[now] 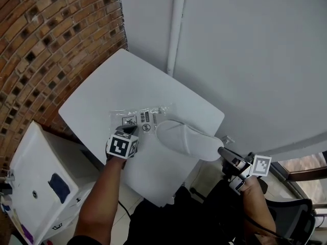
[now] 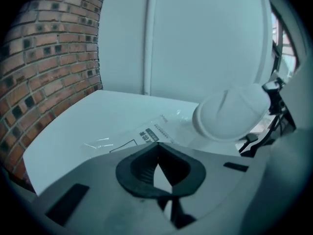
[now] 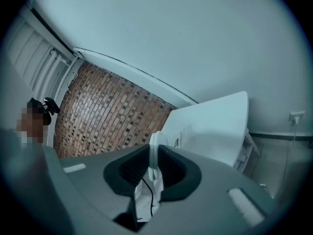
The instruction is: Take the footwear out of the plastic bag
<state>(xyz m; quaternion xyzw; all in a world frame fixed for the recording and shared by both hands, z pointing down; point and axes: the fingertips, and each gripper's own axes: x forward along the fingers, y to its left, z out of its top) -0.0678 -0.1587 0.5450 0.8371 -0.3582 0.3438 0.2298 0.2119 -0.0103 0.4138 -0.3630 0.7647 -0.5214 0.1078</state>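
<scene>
A white slipper [image 1: 186,139] hangs just over the near right part of the white table [image 1: 127,80], its toe end pointing toward the bag. My right gripper [image 1: 222,151] is shut on its heel edge; in the right gripper view the thin white rim [image 3: 155,153] is pinched between the jaws. A clear plastic bag [image 1: 145,117] with printed labels lies flat on the table. My left gripper [image 1: 130,129] is shut on the bag's near edge. In the left gripper view the bag [image 2: 146,133] lies just past the closed jaws, with the slipper [image 2: 230,114] lifted at the right.
A brick wall [image 1: 46,45] runs along the left, and a white wall with a vertical pipe [image 1: 174,29] stands behind the table. A white cabinet [image 1: 36,182] stands low at the left. A dark chair [image 1: 291,213] is at the lower right.
</scene>
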